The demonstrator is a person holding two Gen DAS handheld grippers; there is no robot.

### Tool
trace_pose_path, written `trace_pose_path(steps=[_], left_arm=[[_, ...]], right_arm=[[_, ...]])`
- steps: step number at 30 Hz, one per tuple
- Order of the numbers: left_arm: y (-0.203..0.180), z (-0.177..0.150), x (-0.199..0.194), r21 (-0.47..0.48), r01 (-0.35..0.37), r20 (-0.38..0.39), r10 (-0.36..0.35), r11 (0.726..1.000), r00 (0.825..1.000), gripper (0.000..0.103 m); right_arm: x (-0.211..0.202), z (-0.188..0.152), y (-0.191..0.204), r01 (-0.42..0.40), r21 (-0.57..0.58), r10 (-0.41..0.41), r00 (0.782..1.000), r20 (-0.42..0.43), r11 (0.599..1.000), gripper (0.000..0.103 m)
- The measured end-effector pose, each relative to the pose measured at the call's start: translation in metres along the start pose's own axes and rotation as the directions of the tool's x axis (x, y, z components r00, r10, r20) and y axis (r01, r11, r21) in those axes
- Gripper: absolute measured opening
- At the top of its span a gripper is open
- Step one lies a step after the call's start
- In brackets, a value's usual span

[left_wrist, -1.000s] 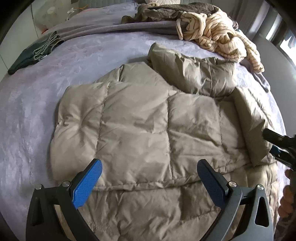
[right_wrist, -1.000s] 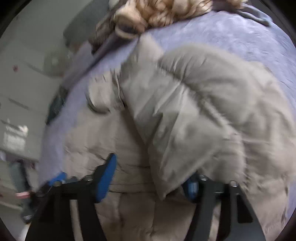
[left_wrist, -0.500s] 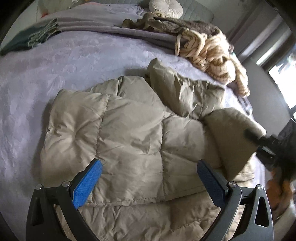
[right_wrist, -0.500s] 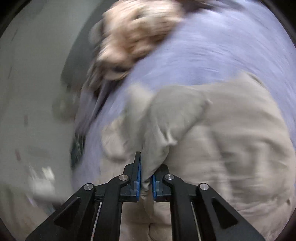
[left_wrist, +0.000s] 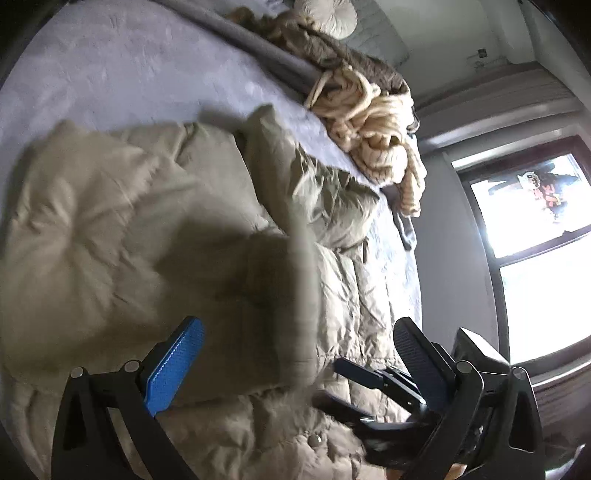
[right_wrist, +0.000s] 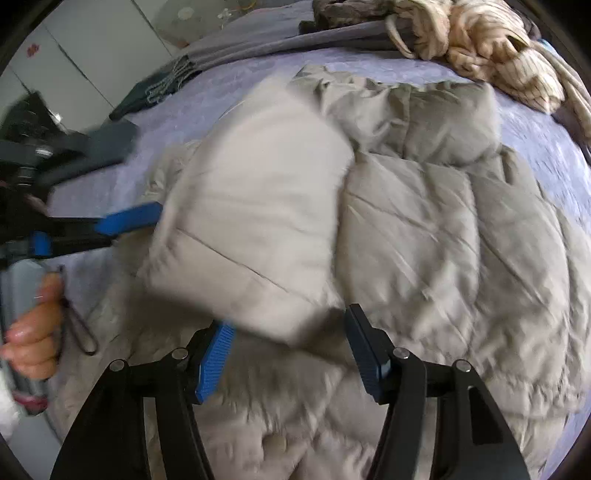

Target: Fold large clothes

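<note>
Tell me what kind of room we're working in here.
Most likely a bedroom: the puffy jacket lies spread on a bed with a lilac cover, a round cushion sits at its head, and a window is beside it.

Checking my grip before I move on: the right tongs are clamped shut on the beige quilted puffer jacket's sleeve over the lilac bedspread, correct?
Not quite. The right tongs are open, jaws just spread, and the beige quilted puffer jacket's sleeve is released over the lilac bedspread. The right wrist view shows it.
</note>
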State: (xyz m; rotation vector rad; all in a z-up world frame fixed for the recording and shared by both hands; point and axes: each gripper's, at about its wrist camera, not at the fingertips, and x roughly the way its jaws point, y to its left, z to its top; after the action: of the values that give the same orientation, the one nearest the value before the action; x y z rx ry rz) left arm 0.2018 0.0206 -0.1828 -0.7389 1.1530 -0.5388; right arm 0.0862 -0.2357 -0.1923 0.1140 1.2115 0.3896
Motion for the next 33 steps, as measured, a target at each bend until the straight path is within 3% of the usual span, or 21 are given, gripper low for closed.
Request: trace_pose_path(steps=[4,8,9,10,11,12,13,14,15,17,18,20,21,23,26,27,28,29,30,31,33], left_arm=[[-0.003,-0.001,0.020,0.023,-0.055,-0.032,0.056,0.998,0.998,0.103],[0.001,0.003,0.042,0.025,-0.115,-0.064,0.116,0.993,0.991,0.102],[0.000,0.003,0.046,0.031,-0.111,-0.066,0.113,0.993,0.991,0.087],[-0.003,0.003,0.050,0.039,-0.097,-0.076,0.100,0.994,0.992,0.056],[-0.007,0.004,0.057,0.047,-0.092,-0.097,0.097,0.995,0.991,0.039],[-0.009,0.003,0.060,0.053,-0.112,-0.103,0.117,0.992,0.988,0.011],[-0.012,0.002,0.061,0.064,-0.130,-0.094,0.135,0.989,0.986,0.010],[-0.017,-0.001,0.059,0.083,-0.148,-0.072,0.154,0.985,0.985,0.010],[-0.022,-0.004,0.054,0.110,-0.164,-0.049,0.170,0.980,0.984,0.010],[-0.025,-0.012,0.047,0.143,-0.200,-0.020,0.205,0.969,0.979,0.010],[-0.021,-0.015,0.044,0.152,-0.219,-0.018,0.224,0.964,0.974,0.010],[-0.009,-0.019,0.045,0.164,-0.267,-0.029,0.275,0.950,0.961,0.010],[-0.004,-0.021,0.049,0.175,-0.287,-0.034,0.297,0.942,0.954,0.010],[0.003,-0.022,0.053,0.180,-0.319,-0.031,0.329,0.931,0.944,0.013],[0.000,-0.021,0.042,0.162,-0.373,0.006,0.377,0.914,0.926,0.017],[-0.001,-0.021,0.036,0.166,-0.402,0.022,0.404,0.901,0.914,0.032],[-0.003,-0.021,0.029,0.168,-0.438,0.046,0.437,0.883,0.898,0.056],[-0.006,-0.022,0.017,0.170,-0.475,0.092,0.466,0.864,0.880,0.065],[-0.008,-0.019,0.009,0.173,-0.480,0.123,0.465,0.860,0.877,0.067],[-0.009,-0.018,0.000,0.179,-0.472,0.134,0.454,0.863,0.881,0.067],[-0.010,-0.015,-0.014,0.167,-0.456,0.147,0.435,0.874,0.888,0.067]], right_arm=[[-0.036,-0.034,-0.067,-0.079,0.241,0.076,0.997,0.020,0.967,0.065],[-0.059,-0.074,-0.148,-0.169,0.532,0.132,0.985,0.107,0.830,0.065],[-0.065,-0.087,-0.172,-0.204,0.613,0.137,0.978,0.155,0.764,0.065],[-0.068,-0.093,-0.189,-0.231,0.662,0.133,0.972,0.195,0.713,0.065],[-0.070,-0.097,-0.203,-0.256,0.701,0.126,0.964,0.233,0.665,0.065],[-0.074,-0.105,-0.221,-0.289,0.744,0.108,0.953,0.283,0.603,0.065],[-0.075,-0.105,-0.230,-0.303,0.763,0.094,0.947,0.306,0.570,0.065],[-0.078,-0.106,-0.241,-0.303,0.782,0.071,0.946,0.318,0.545,0.046],[-0.080,-0.101,-0.247,-0.286,0.785,0.057,0.950,0.306,0.550,0.007],[-0.090,-0.090,-0.250,-0.262,0.751,0.033,0.952,0.305,0.606,0.005],[-0.094,-0.079,-0.243,-0.214,0.708,0.008,0.959,0.283,0.673,0.005],[-0.090,-0.069,-0.232,-0.130,0.647,-0.029,0.973,0.229,0.752,0.005],[-0.083,-0.068,-0.233,-0.092,0.634,-0.039,0.981,0.190,0.768,0.005],[-0.069,-0.075,-0.238,-0.058,0.645,-0.043,0.989,0.139,0.762,0.005],[-0.063,-0.090,-0.245,-0.088,0.679,-0.012,0.990,0.142,0.729,0.006],[-0.070,-0.092,-0.243,-0.096,0.673,-0.006,0.989,0.147,0.734,0.011],[-0.074,-0.093,-0.240,-0.089,0.659,0.000,0.991,0.134,0.747,0.016],[-0.079,-0.095,-0.235,-0.084,0.639,0.005,0.992,0.125,0.765,0.033],[-0.089,-0.098,-0.227,-0.079,0.608,0.001,0.992,0.127,0.790,0.054],[-0.098,-0.098,-0.223,-0.075,0.587,-0.005,0.991,0.134,0.806,0.064],[-0.121,-0.100,-0.216,-0.056,0.538,-0.048,0.983,0.178,0.841,0.069]])
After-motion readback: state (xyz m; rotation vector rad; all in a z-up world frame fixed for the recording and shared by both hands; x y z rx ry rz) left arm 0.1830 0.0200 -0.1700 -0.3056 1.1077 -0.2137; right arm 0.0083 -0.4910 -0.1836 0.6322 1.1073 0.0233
